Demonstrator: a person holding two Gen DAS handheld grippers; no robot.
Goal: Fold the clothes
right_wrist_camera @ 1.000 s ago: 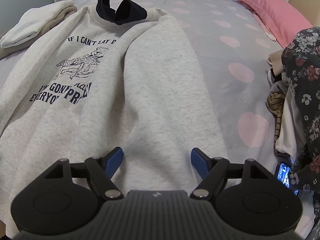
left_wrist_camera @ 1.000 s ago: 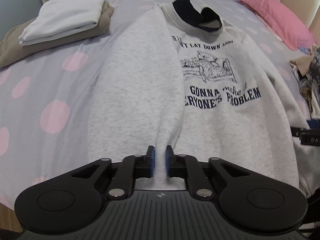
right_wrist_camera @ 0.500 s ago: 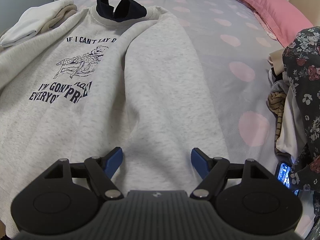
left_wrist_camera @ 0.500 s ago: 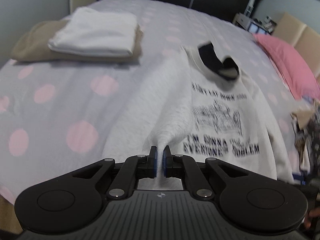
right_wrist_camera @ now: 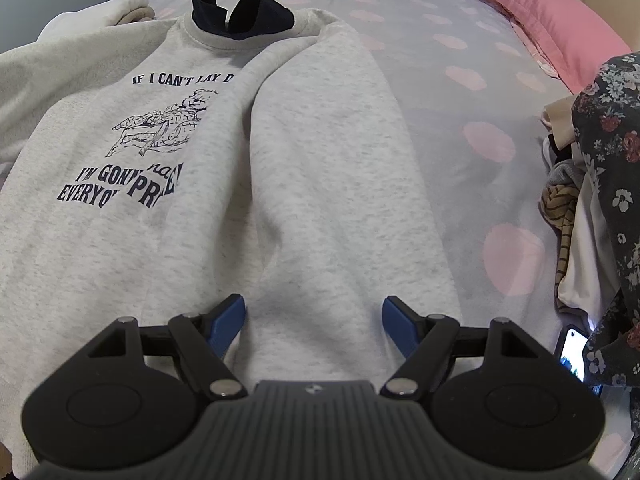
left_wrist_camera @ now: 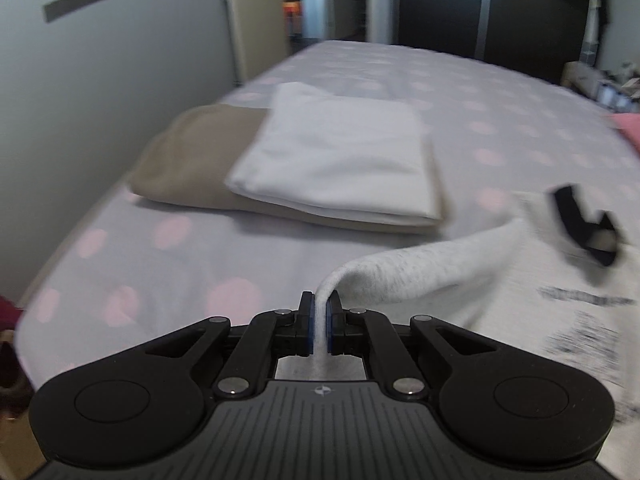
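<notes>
While the sweatshirt [right_wrist_camera: 312,184] lies face-up on the bed [left_wrist_camera: 168,264], our left gripper [left_wrist_camera: 319,322], clamped on its sleeve [left_wrist_camera: 404,276], has swung it outward, undoing that fold; our right gripper [right_wrist_camera: 313,320] hovers wide open, empty.

The left gripper [left_wrist_camera: 319,322] is raised and angled downward, its blue pads [left_wrist_camera: 306,322] pinched tight on a fold of grey cloth. The right gripper [right_wrist_camera: 313,318] tilts down more steeply, its two blue fingers [right_wrist_camera: 226,322] spread wide with nothing clamped between them.
</notes>
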